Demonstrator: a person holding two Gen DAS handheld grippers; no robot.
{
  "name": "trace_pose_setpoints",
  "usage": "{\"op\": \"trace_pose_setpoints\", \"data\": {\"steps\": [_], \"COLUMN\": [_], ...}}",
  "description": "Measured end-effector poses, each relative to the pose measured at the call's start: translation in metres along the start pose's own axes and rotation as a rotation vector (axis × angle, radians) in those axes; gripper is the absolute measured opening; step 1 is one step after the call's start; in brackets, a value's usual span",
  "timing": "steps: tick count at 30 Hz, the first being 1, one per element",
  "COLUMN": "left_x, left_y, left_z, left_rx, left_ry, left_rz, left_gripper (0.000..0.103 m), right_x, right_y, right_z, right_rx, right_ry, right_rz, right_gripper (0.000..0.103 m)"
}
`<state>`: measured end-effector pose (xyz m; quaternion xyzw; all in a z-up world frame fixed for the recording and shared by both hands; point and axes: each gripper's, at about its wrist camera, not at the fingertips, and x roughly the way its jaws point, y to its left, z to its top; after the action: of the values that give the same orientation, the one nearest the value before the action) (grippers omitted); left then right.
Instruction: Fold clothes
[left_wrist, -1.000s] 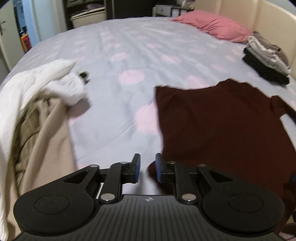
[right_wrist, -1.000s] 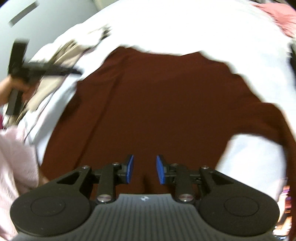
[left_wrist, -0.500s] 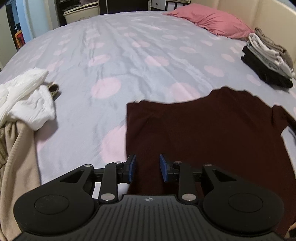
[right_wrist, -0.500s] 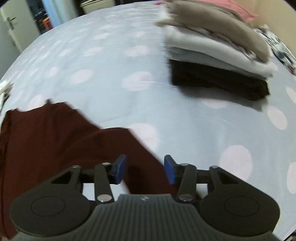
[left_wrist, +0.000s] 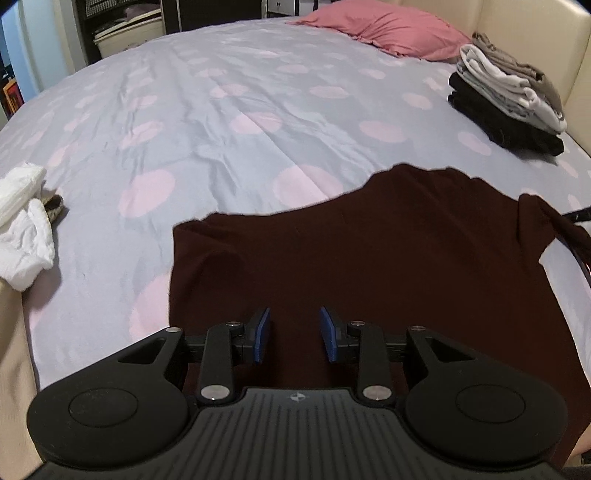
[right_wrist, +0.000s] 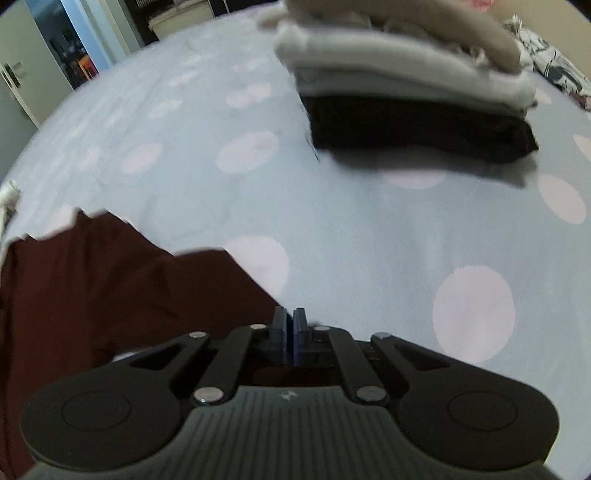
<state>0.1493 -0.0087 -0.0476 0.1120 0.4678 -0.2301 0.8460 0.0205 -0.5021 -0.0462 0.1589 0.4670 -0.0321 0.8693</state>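
- The left gripper (left_wrist: 294, 334) hovers over the near part of a dark maroon shirt (left_wrist: 369, 258); its jaws are opening, and no cloth sits between the blue pads.
- The right gripper (right_wrist: 290, 334) has its jaws pressed together at the shirt's sleeve edge; whether cloth is pinched cannot be told.
- The shirt lies flat on a pale bedsheet with pink dots (left_wrist: 221, 129).
- Beyond the shirt, to its right, sits a stack of folded clothes (left_wrist: 506, 99).
- Far beyond the shirt lies a pink pillow (left_wrist: 384, 27).
- Left of the shirt, well apart, lies a crumpled white garment (left_wrist: 26, 229).
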Motion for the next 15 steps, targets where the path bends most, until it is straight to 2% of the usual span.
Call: {"op": "trace_pose_setpoints", "data": {"steps": [5,11,15], "left_x": [-0.008,-0.018,-0.026], "left_y": [-0.005,-0.011,-0.015], "left_z": [-0.005,-0.008,-0.010], "left_rx": [0.005,0.015,0.014], "left_ry": [-0.011,-0.038,-0.048], "left_rz": [-0.014,-0.033,-0.048], "left_gripper": [0.028,0.028,0.028], "right_x": [-0.038,-0.078,-0.078], "right_y": [0.029,0.102,0.155], "right_z": [-0.004,-0.030,-0.058], "right_rx": [0.004,-0.112,-0.157], "right_ry": [-0.052,-0.077,-0.074], "right_rz": [0.164,0.307,0.389], "right_gripper": [0.004,0.002,0.002]}}
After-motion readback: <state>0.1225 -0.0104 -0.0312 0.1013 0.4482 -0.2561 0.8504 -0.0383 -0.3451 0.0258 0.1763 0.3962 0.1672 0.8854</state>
